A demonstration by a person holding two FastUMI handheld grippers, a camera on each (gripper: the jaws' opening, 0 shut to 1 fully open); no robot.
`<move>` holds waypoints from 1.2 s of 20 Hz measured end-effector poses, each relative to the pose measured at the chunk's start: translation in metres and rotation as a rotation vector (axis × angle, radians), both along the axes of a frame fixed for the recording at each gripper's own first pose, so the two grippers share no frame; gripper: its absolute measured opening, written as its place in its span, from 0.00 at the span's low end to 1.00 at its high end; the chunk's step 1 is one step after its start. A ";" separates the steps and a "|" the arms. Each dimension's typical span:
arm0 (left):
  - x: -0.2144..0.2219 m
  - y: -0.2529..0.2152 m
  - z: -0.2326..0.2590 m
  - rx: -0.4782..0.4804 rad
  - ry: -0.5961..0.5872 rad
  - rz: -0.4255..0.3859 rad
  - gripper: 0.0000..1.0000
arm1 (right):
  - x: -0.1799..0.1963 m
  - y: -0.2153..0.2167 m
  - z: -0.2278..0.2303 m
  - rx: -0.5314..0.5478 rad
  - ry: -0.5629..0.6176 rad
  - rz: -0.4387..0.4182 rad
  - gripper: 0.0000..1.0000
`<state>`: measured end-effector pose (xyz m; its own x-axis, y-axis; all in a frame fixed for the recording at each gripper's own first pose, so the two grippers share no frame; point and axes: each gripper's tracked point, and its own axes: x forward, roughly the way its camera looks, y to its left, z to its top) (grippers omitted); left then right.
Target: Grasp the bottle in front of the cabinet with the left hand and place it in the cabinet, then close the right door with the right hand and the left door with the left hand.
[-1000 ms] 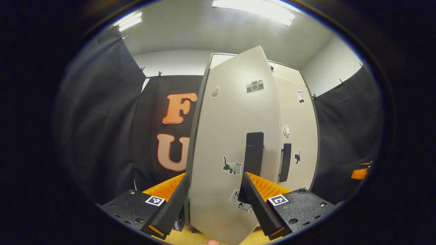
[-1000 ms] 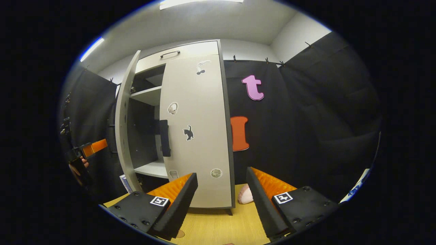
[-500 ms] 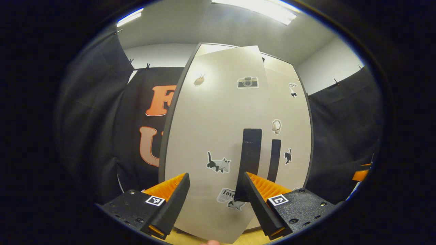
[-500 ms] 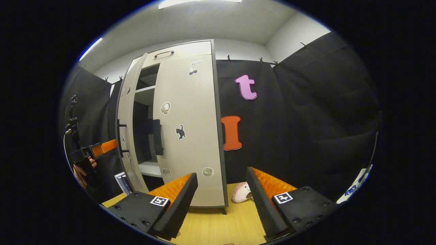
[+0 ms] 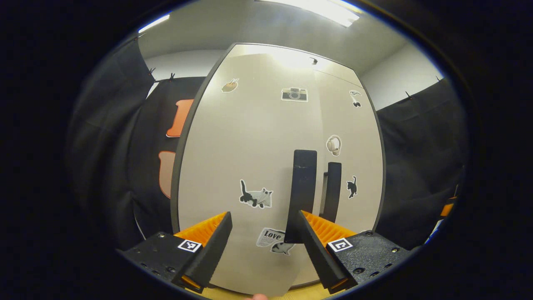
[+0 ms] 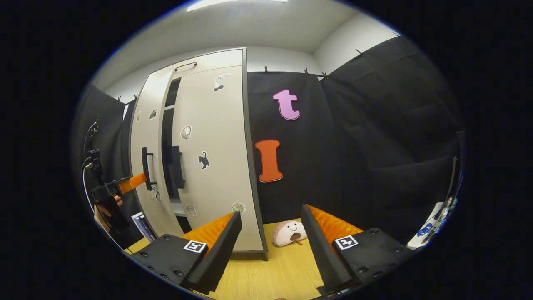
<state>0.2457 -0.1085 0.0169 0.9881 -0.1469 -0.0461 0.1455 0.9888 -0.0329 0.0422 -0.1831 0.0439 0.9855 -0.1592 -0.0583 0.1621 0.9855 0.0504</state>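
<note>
Black-curtained booth, left claw spread empty against nearly closed left door, right claw spread empty.

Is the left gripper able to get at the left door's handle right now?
Probably yes. The left gripper is open right in front of the left door, and its handle stands just above one finger, with nothing in between.

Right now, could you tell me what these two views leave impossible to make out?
- The bottle: the cabinet interior is hidden behind the left door in the left gripper view, and in the right gripper view the dark gap is too narrow.
- Contact: whether the left gripper touches the door; its fingertips are cut off by the edge.
- The left door's sticker in the right gripper view: too small.
</note>
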 end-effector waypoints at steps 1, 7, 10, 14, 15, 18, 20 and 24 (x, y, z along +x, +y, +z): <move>0.005 -0.004 -0.002 0.005 0.001 0.000 0.95 | 0.000 -0.002 0.001 0.001 -0.002 -0.004 0.96; 0.028 -0.010 -0.012 -0.005 0.011 0.002 0.95 | -0.002 -0.010 0.004 -0.002 -0.014 -0.020 0.96; 0.032 -0.009 -0.015 -0.026 0.019 0.004 0.95 | -0.003 -0.013 0.003 -0.008 -0.010 -0.022 0.96; 0.023 -0.006 -0.010 -0.053 0.018 0.023 0.95 | -0.005 -0.012 0.005 -0.019 -0.009 -0.014 0.96; 0.016 -0.005 -0.006 -0.050 0.016 0.025 0.96 | -0.005 -0.012 0.005 -0.023 -0.009 -0.013 0.96; -0.010 -0.004 0.007 -0.027 -0.003 0.022 0.95 | -0.011 -0.009 0.005 -0.024 -0.009 -0.001 0.96; -0.029 -0.003 0.016 -0.016 -0.018 0.021 0.95 | -0.014 -0.004 0.004 -0.023 -0.005 0.010 0.96; -0.070 -0.005 0.026 -0.011 -0.027 0.016 0.95 | -0.017 0.008 0.000 -0.021 0.005 0.040 0.96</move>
